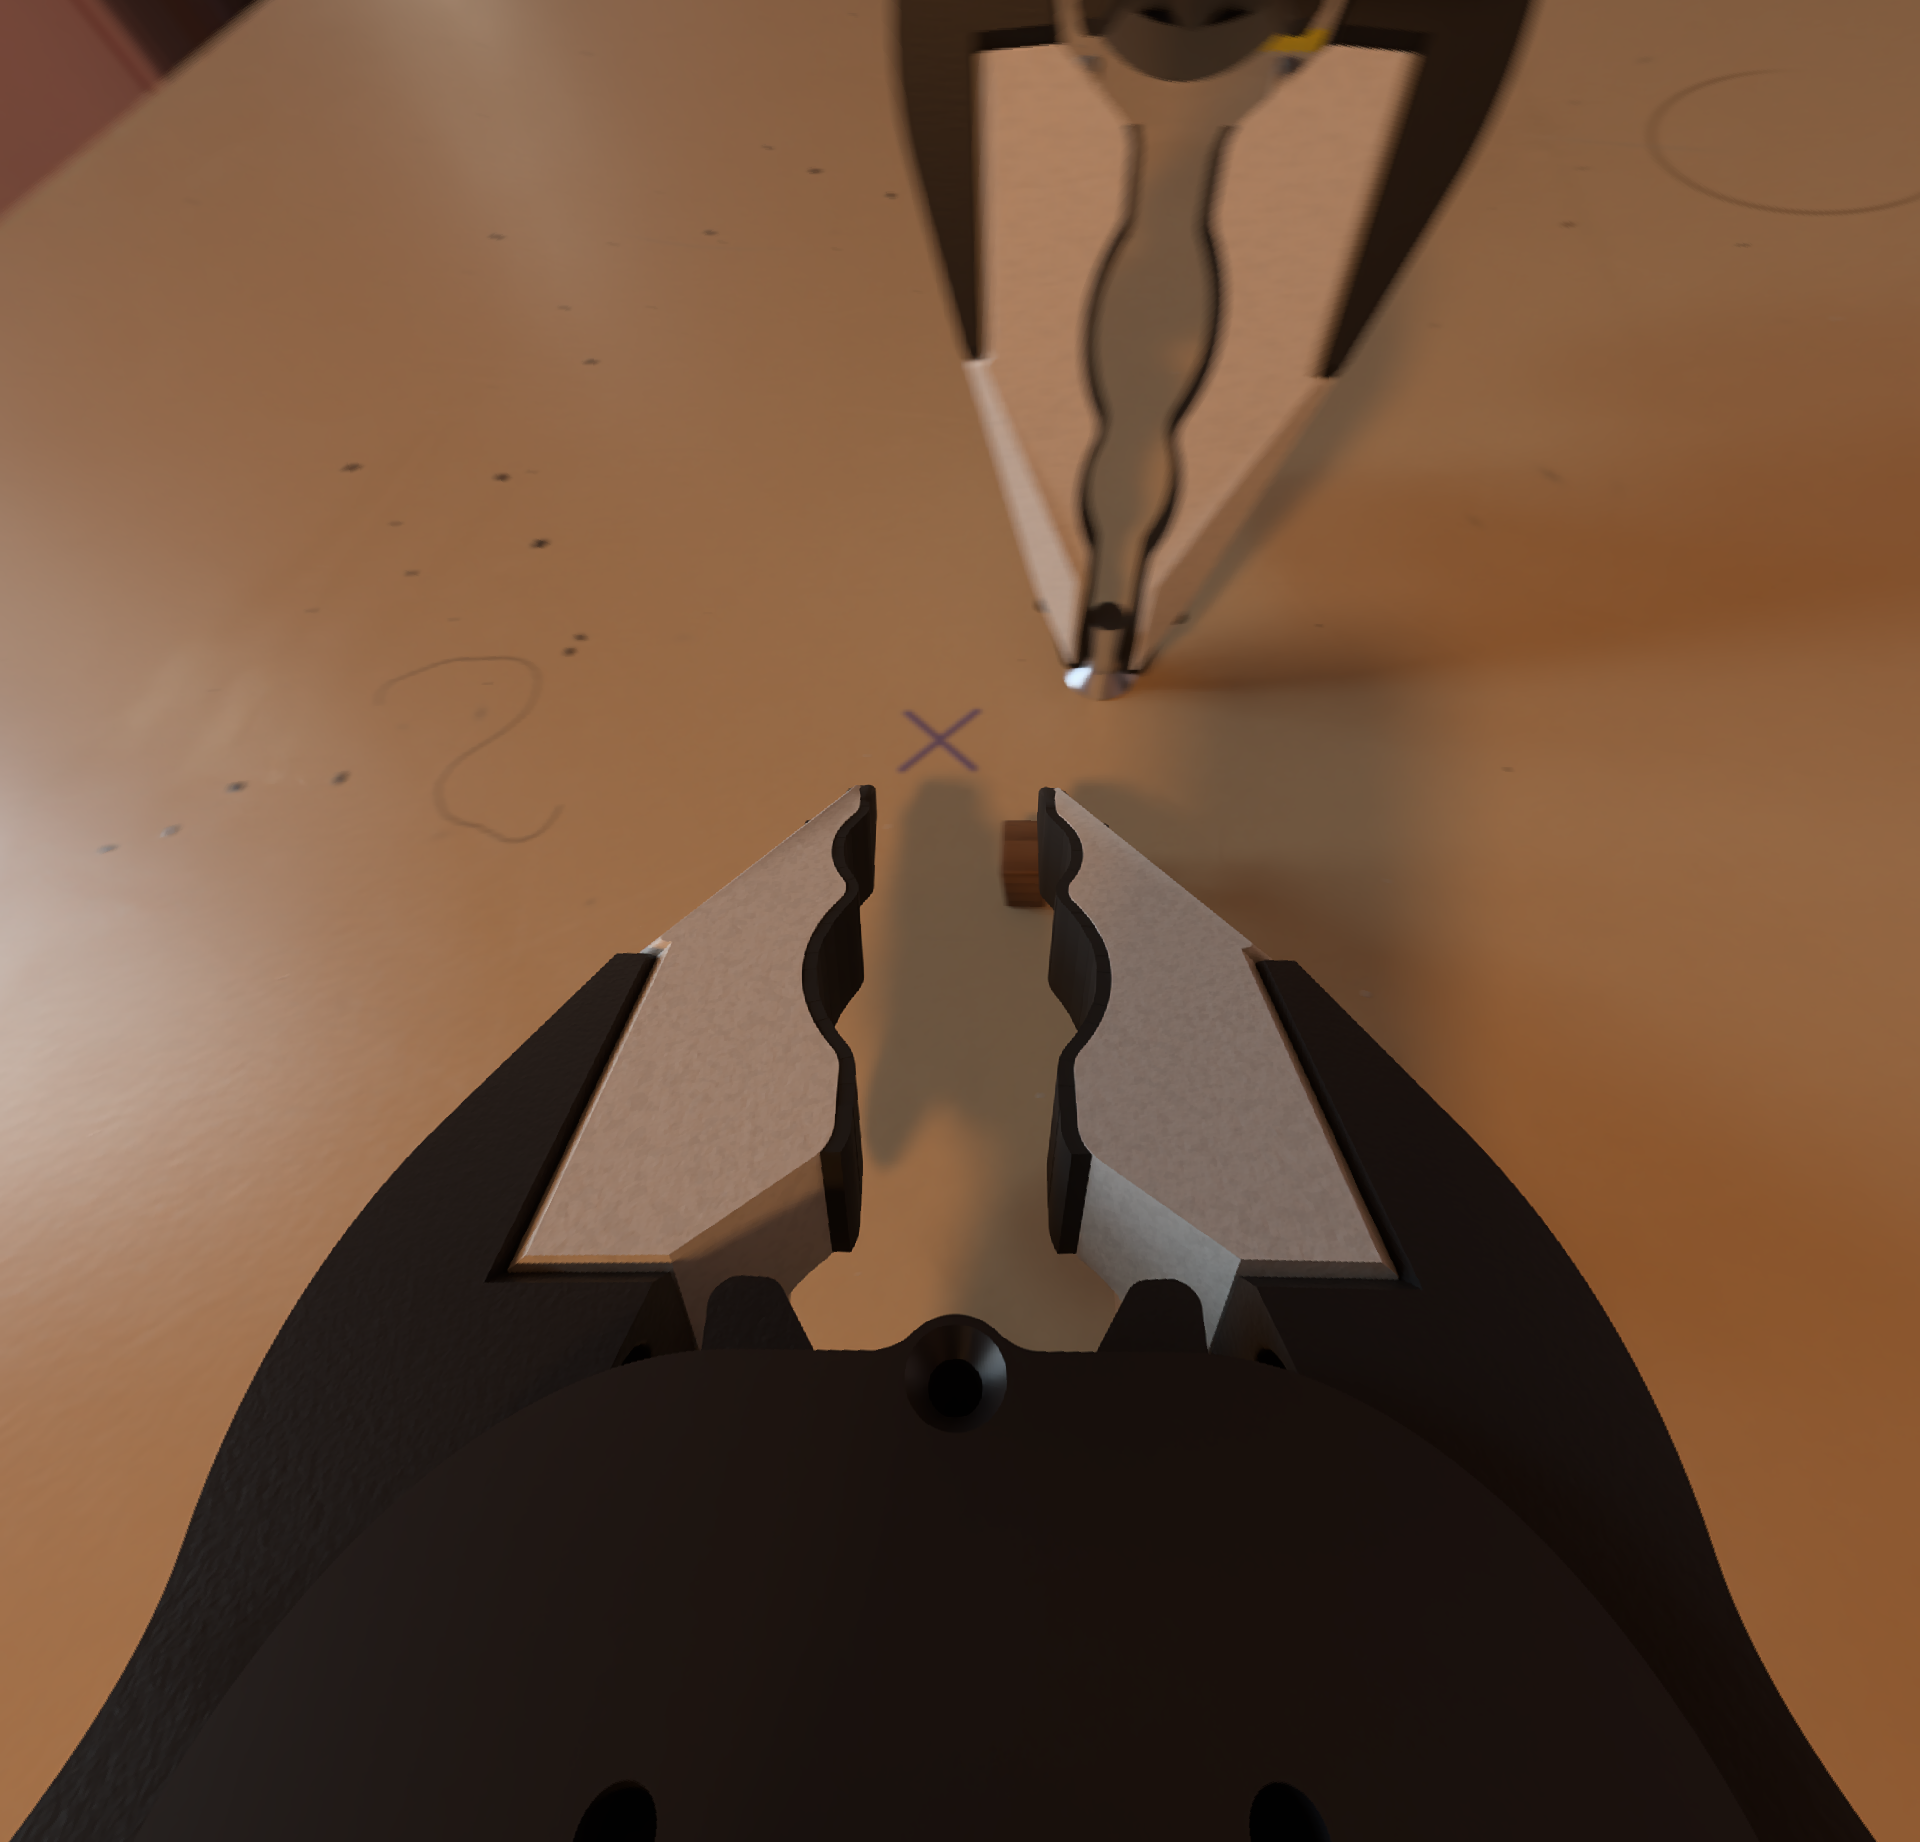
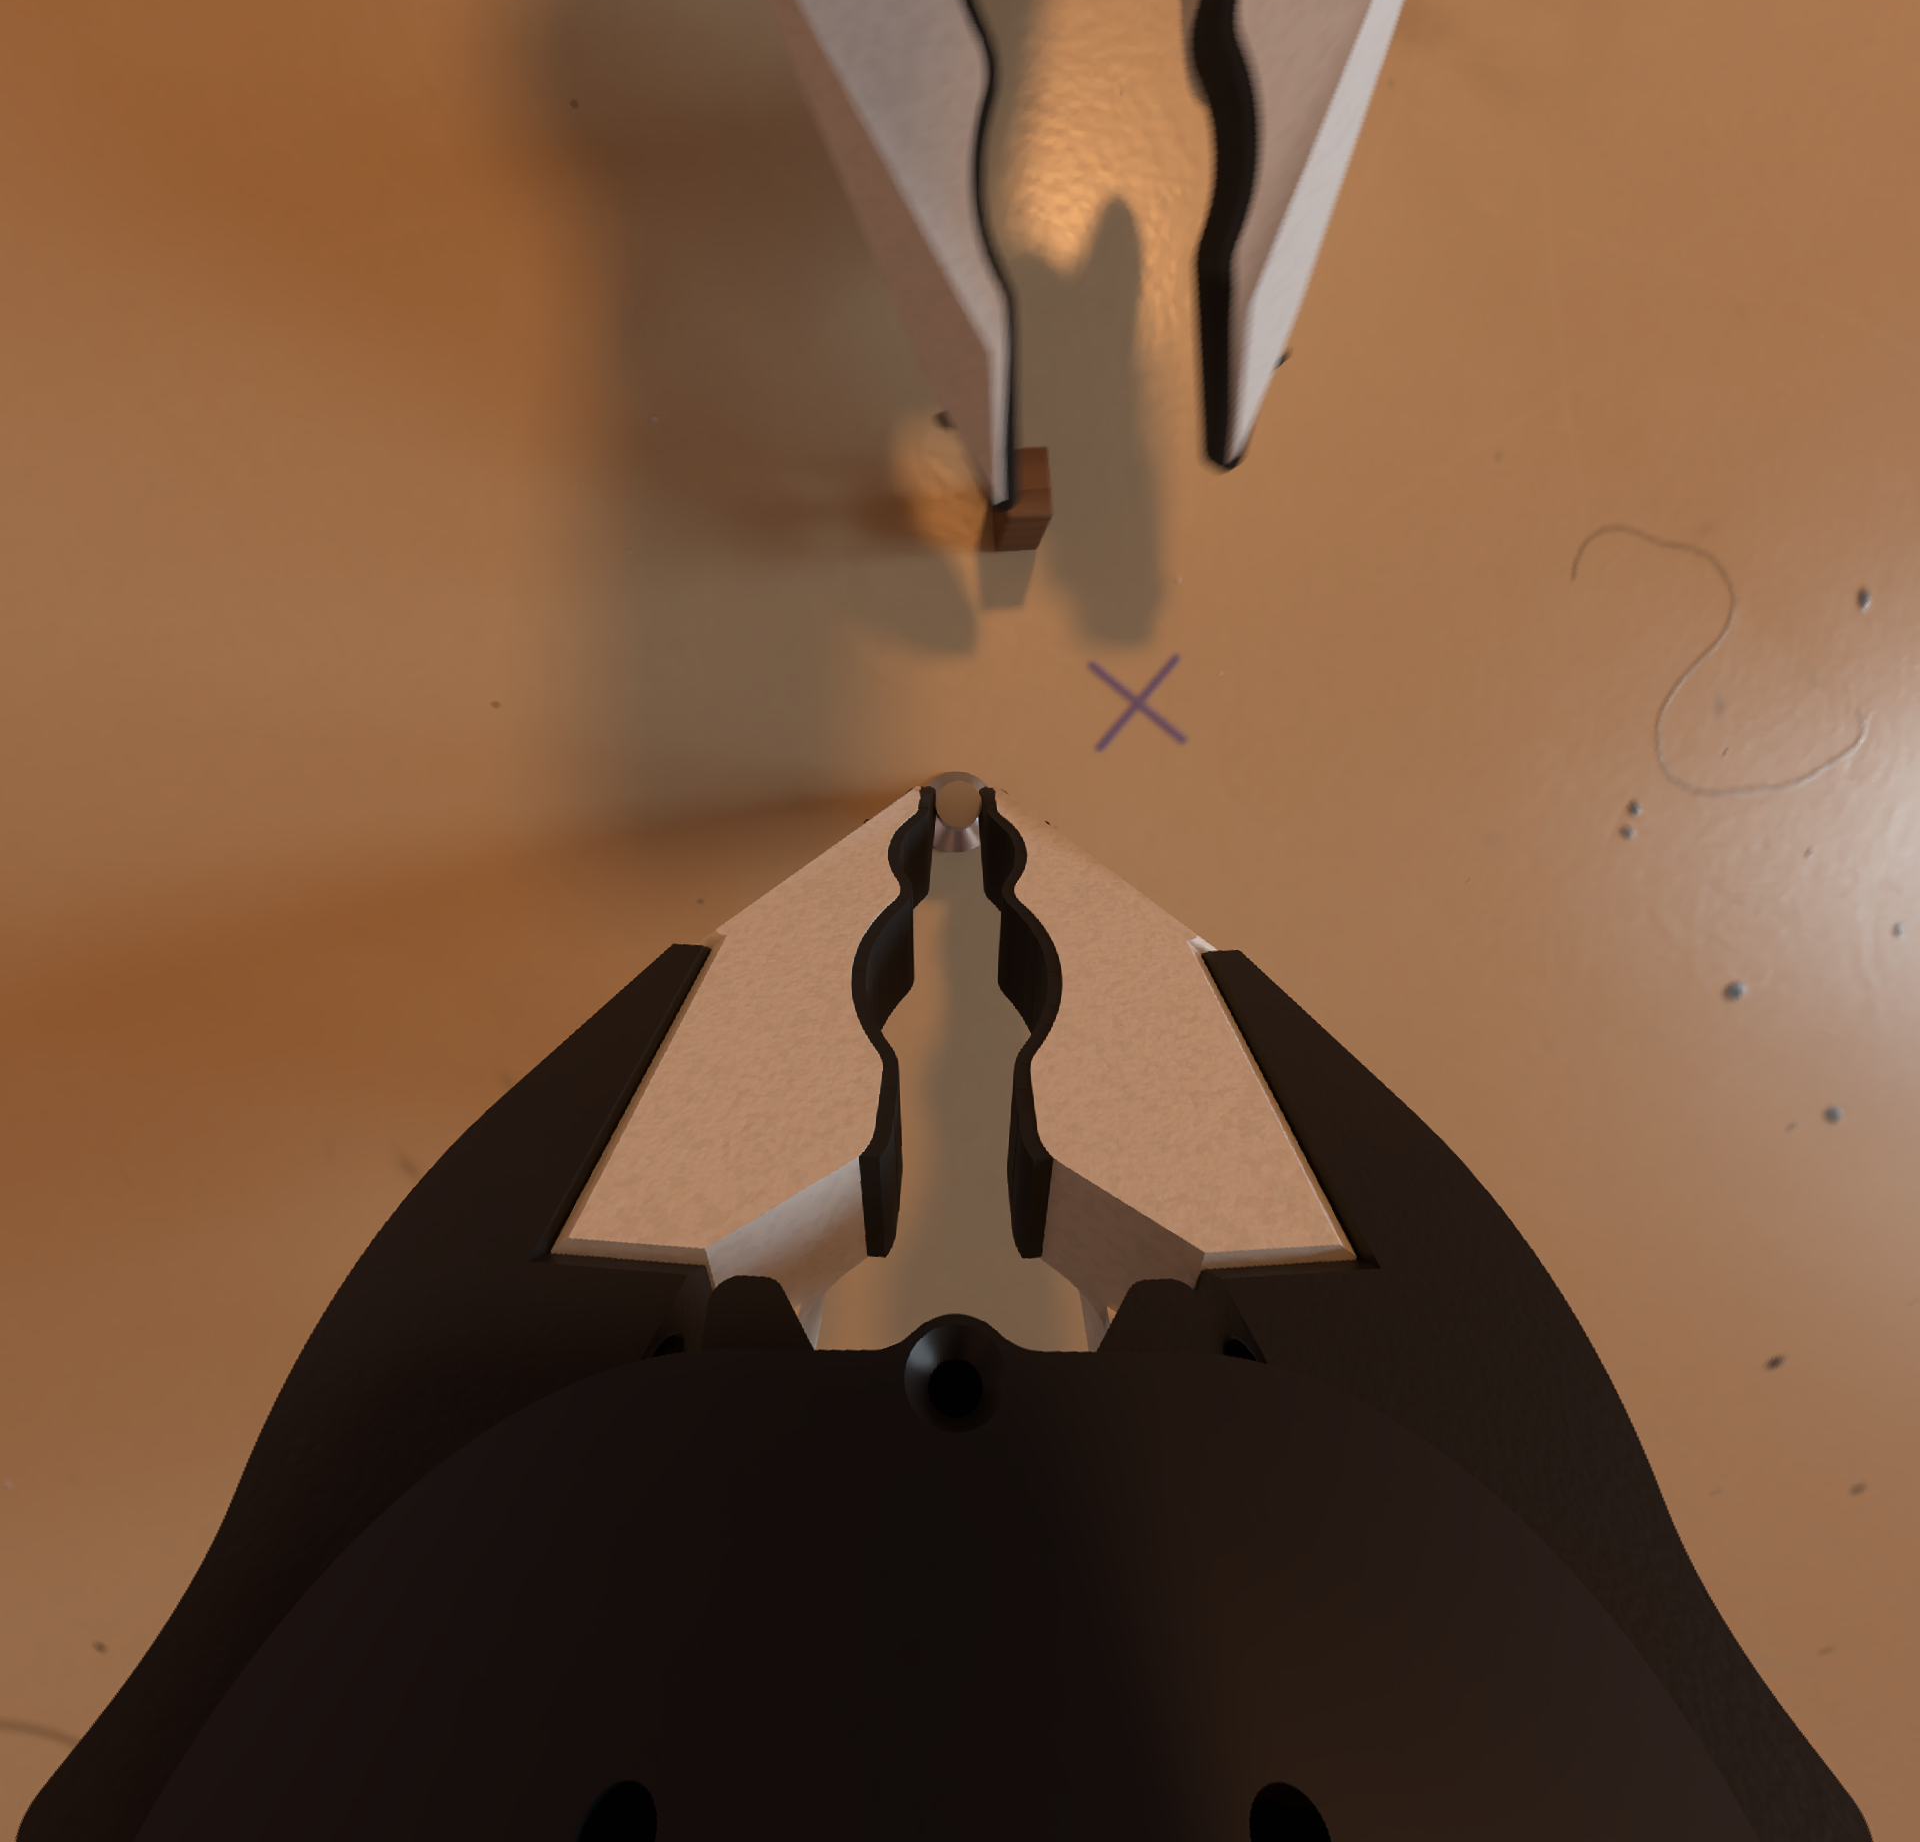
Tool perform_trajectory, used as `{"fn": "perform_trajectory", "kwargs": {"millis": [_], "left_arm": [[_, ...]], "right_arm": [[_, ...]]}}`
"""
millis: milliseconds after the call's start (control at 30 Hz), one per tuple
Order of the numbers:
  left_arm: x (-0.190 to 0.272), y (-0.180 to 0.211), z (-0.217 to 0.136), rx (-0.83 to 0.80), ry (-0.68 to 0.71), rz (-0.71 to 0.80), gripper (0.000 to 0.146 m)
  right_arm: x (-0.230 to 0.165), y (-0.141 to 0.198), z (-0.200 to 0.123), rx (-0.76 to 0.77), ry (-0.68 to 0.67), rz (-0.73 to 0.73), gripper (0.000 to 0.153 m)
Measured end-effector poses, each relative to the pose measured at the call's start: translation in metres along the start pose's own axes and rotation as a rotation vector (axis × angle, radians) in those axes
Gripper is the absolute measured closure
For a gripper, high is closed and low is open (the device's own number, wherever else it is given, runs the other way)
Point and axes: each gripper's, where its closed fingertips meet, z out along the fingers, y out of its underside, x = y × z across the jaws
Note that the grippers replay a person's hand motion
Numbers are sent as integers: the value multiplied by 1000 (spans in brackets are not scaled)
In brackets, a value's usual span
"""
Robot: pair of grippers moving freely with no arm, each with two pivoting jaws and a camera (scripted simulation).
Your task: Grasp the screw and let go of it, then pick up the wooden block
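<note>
My right gripper (image 2: 958, 805) is shut on the small silver screw (image 2: 956, 818), pinched at its fingertips just above the table; it also shows in the left wrist view (image 1: 1108, 649) with the screw (image 1: 1099, 678) at its tip. My left gripper (image 1: 956, 805) is open above the table. The small wooden block (image 1: 1018, 862) sits on the table partly hidden by its right finger, near the tip. In the right wrist view the block (image 2: 1020, 514) lies under one fingertip of the left gripper (image 2: 1117, 473), off to one side of the gap.
The tan tabletop (image 1: 416, 961) bears a purple X mark (image 1: 940, 740) between the two grippers, also in the right wrist view (image 2: 1138, 703). A thin squiggle line (image 1: 488, 743), a drawn circle (image 1: 1787, 140) and small dark specks mark the surface. The table's edge (image 1: 156, 88) runs at the far left.
</note>
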Motion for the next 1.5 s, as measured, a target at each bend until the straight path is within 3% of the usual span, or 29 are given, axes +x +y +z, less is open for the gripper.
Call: {"fn": "perform_trajectory", "kwargs": {"millis": [100,300,400,533,767,1067,1233,1300,1500], "left_arm": [[14,2,3,-26,74,-3,117],[23,12,12,-126,91,30,104],[23,11,14,-135,94,27,110],[19,12,15,-157,52,69,125],[16,15,11,-175,40,69,126],[7,13,4,-152,16,34,125],[6,18,5,-176,28,7,97],[7,20,6,-196,44,5,93],[11,20,8,-221,59,16,112]], "right_arm": [[8,-5,3,-33,-31,-51,145],[12,-14,9,-2,-27,-62,145],[12,-14,9,36,-10,-33,144],[12,-15,2,99,25,39,117],[-2,11,-26,143,131,161,107],[-12,83,-68,116,298,395,104],[-14,95,-65,104,281,437,114],[-13,95,-62,98,262,440,118],[-14,91,-54,62,226,438,125]]}}
